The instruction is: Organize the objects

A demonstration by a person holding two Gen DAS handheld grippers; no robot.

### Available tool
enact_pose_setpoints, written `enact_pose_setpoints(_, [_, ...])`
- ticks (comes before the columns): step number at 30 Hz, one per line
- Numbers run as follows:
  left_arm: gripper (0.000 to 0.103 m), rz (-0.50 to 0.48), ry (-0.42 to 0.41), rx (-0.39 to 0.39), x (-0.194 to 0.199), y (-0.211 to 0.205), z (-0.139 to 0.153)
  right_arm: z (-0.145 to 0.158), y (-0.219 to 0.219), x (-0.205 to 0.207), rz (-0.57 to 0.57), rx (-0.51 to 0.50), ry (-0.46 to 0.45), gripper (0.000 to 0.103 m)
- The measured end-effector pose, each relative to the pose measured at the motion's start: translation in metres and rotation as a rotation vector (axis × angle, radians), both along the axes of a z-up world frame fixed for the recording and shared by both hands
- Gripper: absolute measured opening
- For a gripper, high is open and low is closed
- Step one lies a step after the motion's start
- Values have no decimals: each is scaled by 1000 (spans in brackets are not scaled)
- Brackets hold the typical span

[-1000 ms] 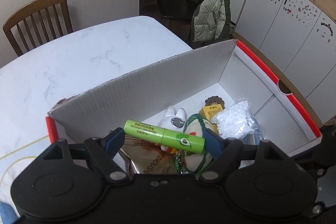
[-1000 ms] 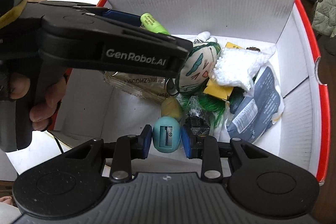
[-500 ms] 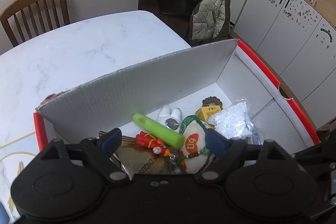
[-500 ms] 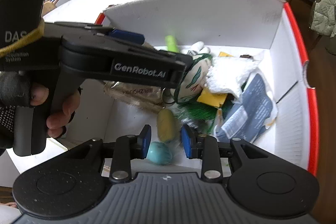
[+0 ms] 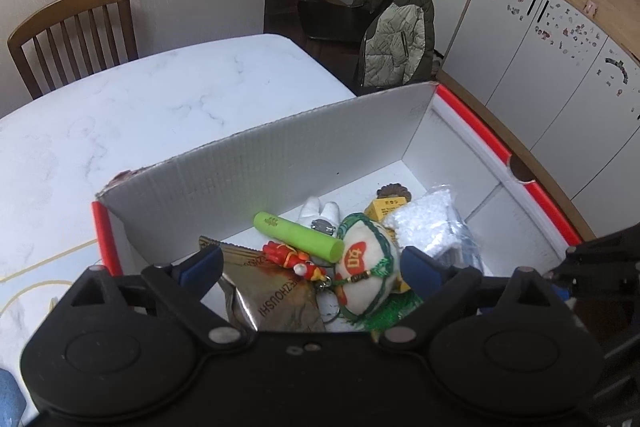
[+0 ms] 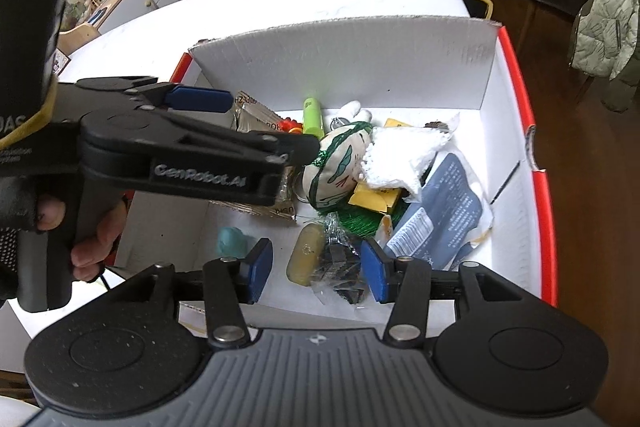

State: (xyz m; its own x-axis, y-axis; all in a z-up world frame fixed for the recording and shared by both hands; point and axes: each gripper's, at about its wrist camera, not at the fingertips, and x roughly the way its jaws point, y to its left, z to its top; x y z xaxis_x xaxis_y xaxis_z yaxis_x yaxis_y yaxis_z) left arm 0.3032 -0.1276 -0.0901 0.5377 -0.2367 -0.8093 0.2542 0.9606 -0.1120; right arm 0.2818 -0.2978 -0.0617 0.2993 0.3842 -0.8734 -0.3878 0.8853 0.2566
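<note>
A white cardboard box (image 5: pixel 280 163) with red edges holds several small items. The green tube (image 5: pixel 298 235) lies inside, on a foil packet (image 5: pixel 276 301) and beside a round embroidered pouch (image 5: pixel 362 269). My left gripper (image 5: pixel 310 267) is open above them, holding nothing. In the right wrist view the teal egg-shaped sharpener (image 6: pixel 233 241) rests on the box floor (image 6: pixel 508 227), left of my open right gripper (image 6: pixel 316 269). A yellow capsule (image 6: pixel 306 259) and a clear bag of dark pieces (image 6: pixel 340 267) lie between the right fingers' line of sight. The green tube (image 6: pixel 313 116) shows farther back.
The box sits on a white marble table (image 5: pixel 140 115). A wooden chair (image 5: pixel 76 35) stands behind it, and a jacket-draped chair (image 5: pixel 396 35) to the right. A bag of white beads (image 6: pixel 404 157), a blue-grey packet (image 6: pixel 440 215) and a yellow card (image 6: pixel 374 197) crowd the box's right half. A person's hand (image 6: pixel 92 239) holds the left gripper.
Both grippers opened and pulled back upward. The green tube dropped from the left gripper into the box; the teal sharpener fell from the right gripper onto the box floor.
</note>
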Motion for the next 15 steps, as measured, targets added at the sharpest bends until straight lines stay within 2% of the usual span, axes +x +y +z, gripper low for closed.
enact_pose_setpoints(7, [100, -8, -37, -15, -26, 5, 20, 10, 0, -7, -23, 6, -50, 52])
enact_pose_setpoints(11, [102, -8, -63, -21, -43, 10, 30, 20, -2, -16, -36, 12, -97, 63])
enact_pose_setpoints(15, [103, 4, -74, -44, -55, 17, 39, 29, -2, -27, -42, 18, -142, 66])
